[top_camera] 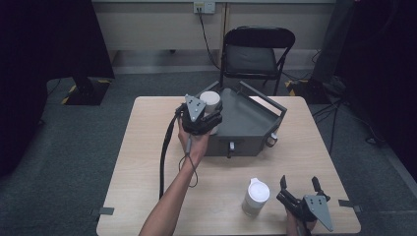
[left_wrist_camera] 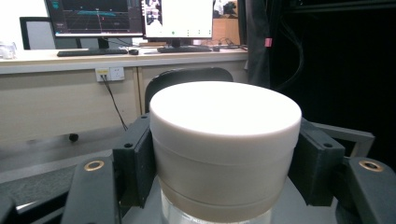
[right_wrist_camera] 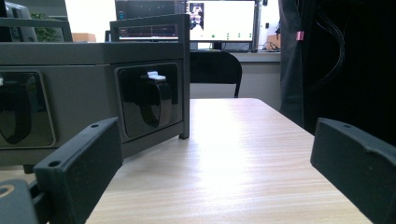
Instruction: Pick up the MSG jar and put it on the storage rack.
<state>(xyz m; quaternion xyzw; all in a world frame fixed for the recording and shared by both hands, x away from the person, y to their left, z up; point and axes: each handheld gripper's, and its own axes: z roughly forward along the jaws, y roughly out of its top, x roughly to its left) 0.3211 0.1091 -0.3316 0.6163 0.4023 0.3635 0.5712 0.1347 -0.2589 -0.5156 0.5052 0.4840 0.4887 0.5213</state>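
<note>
Dim room with dark edges; bright monitors (left_wrist_camera: 176, 17) glare, nearby jaws blurred.

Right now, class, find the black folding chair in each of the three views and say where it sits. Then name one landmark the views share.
High view: the chair stands beyond the table's far edge, top centre.
Left gripper view: its backrest rises just behind the white jar gripped between the jaws, centre.
Right gripper view: upper centre, beyond the table, just right of the grey box.
Shared landmark: the grey box, nearer than the chair each time.
</note>
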